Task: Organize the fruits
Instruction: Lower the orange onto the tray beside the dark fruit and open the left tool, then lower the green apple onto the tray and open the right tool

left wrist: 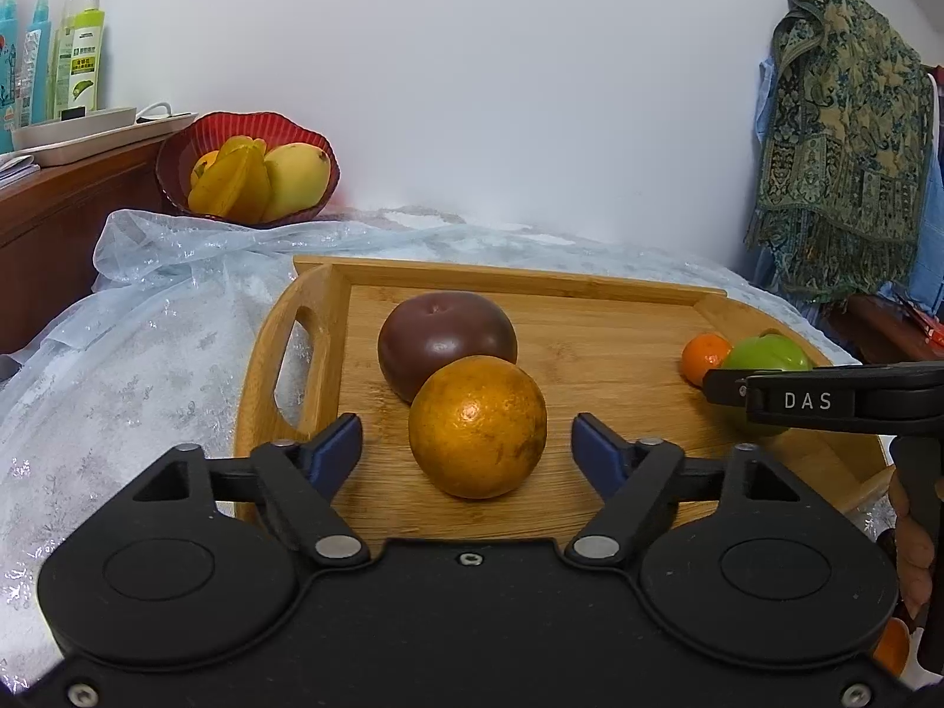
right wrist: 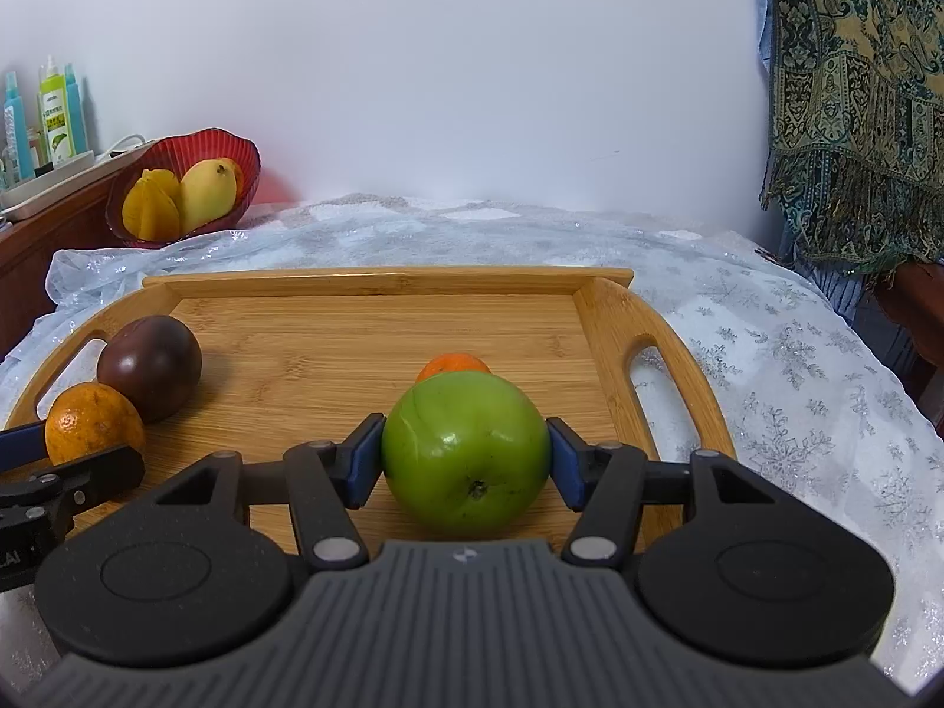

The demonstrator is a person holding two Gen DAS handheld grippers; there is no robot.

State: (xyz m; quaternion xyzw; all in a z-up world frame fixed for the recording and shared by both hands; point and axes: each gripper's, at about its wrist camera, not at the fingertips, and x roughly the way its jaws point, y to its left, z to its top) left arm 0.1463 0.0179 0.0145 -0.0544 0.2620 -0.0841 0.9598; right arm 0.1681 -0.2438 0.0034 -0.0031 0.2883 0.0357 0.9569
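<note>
Indoors, a wooden tray (left wrist: 596, 318) with cut-out handles sits on a table draped in a pale, sparkly cloth (left wrist: 147, 342), against a plain white wall. From the left wrist camera, the left gripper (left wrist: 466, 442) stands wide apart, its blue pads on either side of a large orange (left wrist: 477, 426) without touching it. This orange rests on the tray floor, touching a dark brown round fruit (left wrist: 446, 339) just behind it. Farther right on the tray sit a small tangerine (left wrist: 704, 357) and a green fruit (left wrist: 767, 354), partly hidden by the black body of the other tool.

From the right wrist camera, the right gripper (right wrist: 466, 463) is closed around the green fruit (right wrist: 465, 453), both blue pads pressed against its sides. It is hard to tell whether the fruit rests on the tray (right wrist: 377, 283) or is raised just above it. The small tangerine (right wrist: 453, 367) peeks out directly behind it. At the tray's left side lie the dark brown round fruit (right wrist: 150, 366) and the large orange (right wrist: 94, 423).

Beyond the tray, at the back left, a red bowl (right wrist: 194, 144) holds a starfruit (right wrist: 151, 205), a mango (right wrist: 207, 192) and another orange fruit. Spray bottles (left wrist: 79, 59) stand on a wooden sideboard nearby, and a patterned green shawl (left wrist: 843, 135) hangs at the right
</note>
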